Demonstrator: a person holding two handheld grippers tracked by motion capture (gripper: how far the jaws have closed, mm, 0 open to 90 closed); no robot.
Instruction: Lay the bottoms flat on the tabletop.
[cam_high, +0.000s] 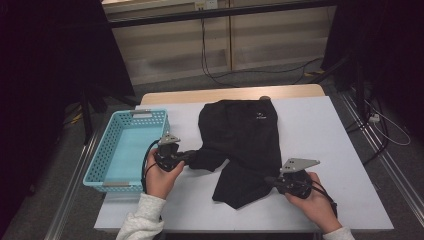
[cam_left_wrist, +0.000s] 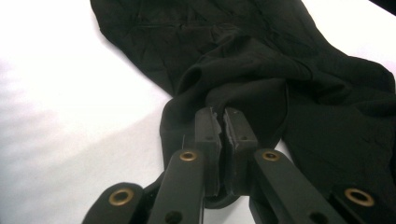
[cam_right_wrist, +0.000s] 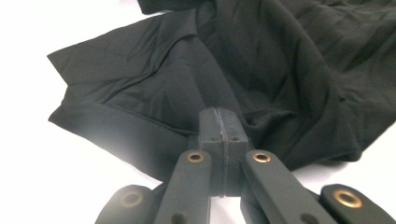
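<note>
A: Nearest us, what is each hand doing?

B: The right gripper (cam_high: 272, 180) pinches the near edge of the black garment (cam_high: 242, 145), jaws pressed together on the fabric. The left gripper (cam_high: 192, 157) is clamped on a bunched fold at the garment's left side.

A: And the garment itself?

B: It lies spread on the white table (cam_high: 320, 130), its far end reaching almost to the table's back edge. The turquoise basket (cam_high: 107, 160) stands just left of the garment, beside the left gripper.
</note>
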